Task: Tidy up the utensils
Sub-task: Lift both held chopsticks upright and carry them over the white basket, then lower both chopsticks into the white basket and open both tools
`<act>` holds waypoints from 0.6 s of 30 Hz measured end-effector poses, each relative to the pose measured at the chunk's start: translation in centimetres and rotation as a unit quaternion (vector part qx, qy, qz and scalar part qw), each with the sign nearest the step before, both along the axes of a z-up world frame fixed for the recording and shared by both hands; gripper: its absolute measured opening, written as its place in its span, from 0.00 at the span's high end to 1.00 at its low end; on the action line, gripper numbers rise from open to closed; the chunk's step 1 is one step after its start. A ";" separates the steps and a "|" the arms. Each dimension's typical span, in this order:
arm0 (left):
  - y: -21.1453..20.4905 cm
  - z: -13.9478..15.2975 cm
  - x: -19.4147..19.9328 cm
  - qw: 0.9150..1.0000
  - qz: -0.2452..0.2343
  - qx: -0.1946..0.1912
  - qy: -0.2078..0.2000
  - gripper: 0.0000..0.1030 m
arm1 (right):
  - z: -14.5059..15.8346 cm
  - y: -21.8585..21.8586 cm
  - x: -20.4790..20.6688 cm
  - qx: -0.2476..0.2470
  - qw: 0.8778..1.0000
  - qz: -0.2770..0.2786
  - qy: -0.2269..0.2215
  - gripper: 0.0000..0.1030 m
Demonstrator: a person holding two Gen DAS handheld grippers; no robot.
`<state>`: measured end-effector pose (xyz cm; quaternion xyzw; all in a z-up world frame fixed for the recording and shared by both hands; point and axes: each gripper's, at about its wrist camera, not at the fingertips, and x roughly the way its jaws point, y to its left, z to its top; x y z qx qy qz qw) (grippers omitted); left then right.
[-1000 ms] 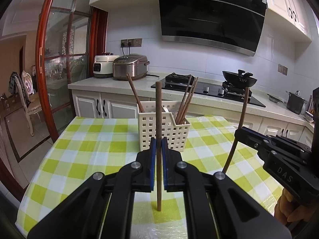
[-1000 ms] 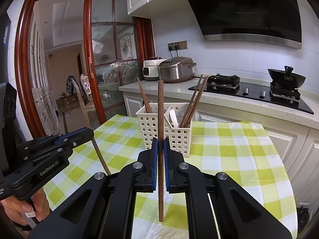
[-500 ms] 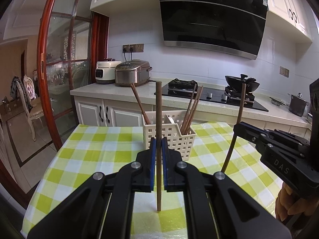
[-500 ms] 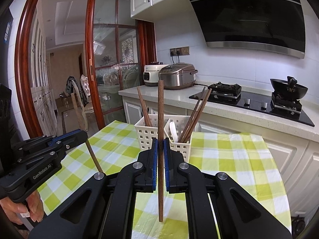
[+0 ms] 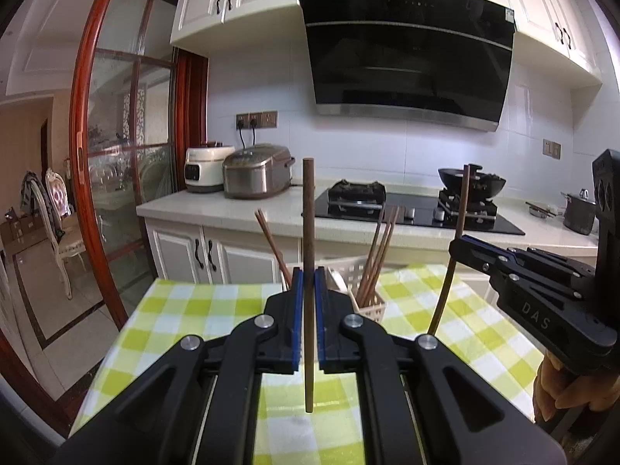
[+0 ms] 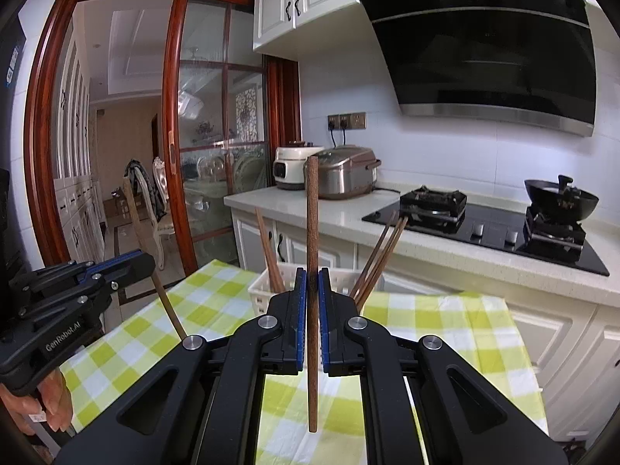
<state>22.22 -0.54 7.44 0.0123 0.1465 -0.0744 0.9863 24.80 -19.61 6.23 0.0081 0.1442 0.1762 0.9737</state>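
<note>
Between the left gripper (image 5: 306,302) pads, one chopstick (image 5: 309,271) is standing upright, clamped mid-shaft, tip hanging clear of the checked tablecloth (image 5: 186,310). Right gripper (image 6: 312,306) is pinching a second chopstick (image 6: 312,255) the same way. Versus a second ago, both are riding higher: the white basket (image 5: 364,279) is sitting lower in each view, now mostly hidden just beyond the fingers, and more of the counter is showing. Basket is already holding several chopsticks (image 5: 378,248). My read: lift phase is finishing, both sticks are clearing the rim height, so next is moving forward over the basket and dropping them in.
</note>
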 end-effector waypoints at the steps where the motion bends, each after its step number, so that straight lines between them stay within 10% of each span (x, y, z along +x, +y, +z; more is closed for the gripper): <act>1: 0.0 0.4 0.2 1.000 -0.001 -0.001 -0.003 0.94 | 0.3 0.0 0.2 -0.001 1.000 -0.001 -0.004 0.94; 18: -0.8 7.2 7.0 0.999 -0.018 0.000 -0.035 0.94 | 3.8 -0.6 7.0 0.012 0.999 -0.021 -0.027 0.94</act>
